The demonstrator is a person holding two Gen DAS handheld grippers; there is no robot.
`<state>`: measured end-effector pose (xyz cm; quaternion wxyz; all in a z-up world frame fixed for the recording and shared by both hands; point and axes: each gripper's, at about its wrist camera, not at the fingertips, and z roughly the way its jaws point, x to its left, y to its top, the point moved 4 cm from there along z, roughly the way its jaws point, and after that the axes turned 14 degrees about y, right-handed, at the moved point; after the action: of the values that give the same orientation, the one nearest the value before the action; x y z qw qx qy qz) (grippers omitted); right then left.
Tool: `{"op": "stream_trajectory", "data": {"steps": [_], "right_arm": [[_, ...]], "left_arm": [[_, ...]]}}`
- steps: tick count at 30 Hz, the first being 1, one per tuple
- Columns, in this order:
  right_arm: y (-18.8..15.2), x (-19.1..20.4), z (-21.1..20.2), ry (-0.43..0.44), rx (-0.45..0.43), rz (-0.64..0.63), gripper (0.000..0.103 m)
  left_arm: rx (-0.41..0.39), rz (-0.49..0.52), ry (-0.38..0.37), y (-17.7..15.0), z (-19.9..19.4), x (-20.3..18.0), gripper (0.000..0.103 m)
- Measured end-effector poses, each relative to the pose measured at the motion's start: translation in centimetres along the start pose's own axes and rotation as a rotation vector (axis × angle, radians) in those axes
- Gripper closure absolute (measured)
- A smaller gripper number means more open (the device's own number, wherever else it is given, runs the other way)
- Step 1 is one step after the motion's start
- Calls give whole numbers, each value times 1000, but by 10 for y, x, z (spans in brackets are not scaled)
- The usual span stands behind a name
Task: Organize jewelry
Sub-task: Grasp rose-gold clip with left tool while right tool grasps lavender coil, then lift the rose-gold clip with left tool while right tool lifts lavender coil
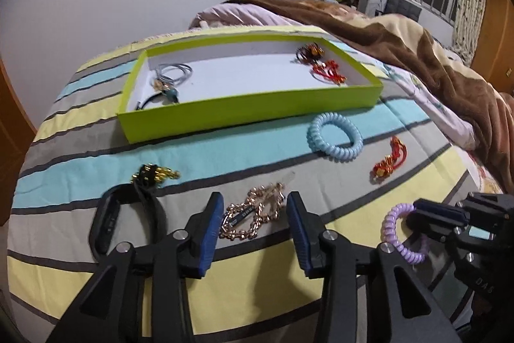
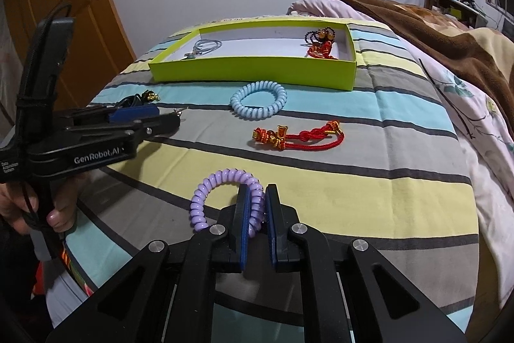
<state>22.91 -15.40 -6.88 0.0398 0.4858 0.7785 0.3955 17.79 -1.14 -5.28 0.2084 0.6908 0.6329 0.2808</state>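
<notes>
My right gripper [image 2: 257, 192] is shut on a purple spiral hair tie [image 2: 205, 188], which lies on the striped bedspread; the same purple hair tie [image 1: 393, 224] shows beside the right gripper [image 1: 417, 211] in the left wrist view. My left gripper [image 1: 255, 201] stands open over a rose-gold chain bracelet [image 1: 253, 214], its pads clear of the chain. A lime-green tray [image 1: 244, 105] farther back holds a silver cord necklace [image 1: 173, 73] and red and dark beaded charms [image 1: 321, 63]. A light-blue spiral hair tie [image 1: 335, 134] and a red knotted charm [image 1: 388, 161] lie loose in front of the tray.
A black wristband [image 1: 109, 217] and a gold-and-black piece [image 1: 154, 176] lie left of the left gripper. A brown blanket [image 1: 401, 44] is heaped on the right side of the bed. An orange wooden door [image 2: 74, 5] stands at the left. A hand [image 2: 54, 214] holds the left gripper [image 2: 154, 114].
</notes>
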Motion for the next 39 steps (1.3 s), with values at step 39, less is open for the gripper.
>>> {"op": "stream_trajectory", "data": {"steps": [39], "right_arm": [[36, 1, -35, -2, -110, -35, 93]], "left_arm": [[-144, -135, 46, 0, -61, 18, 67]]}}
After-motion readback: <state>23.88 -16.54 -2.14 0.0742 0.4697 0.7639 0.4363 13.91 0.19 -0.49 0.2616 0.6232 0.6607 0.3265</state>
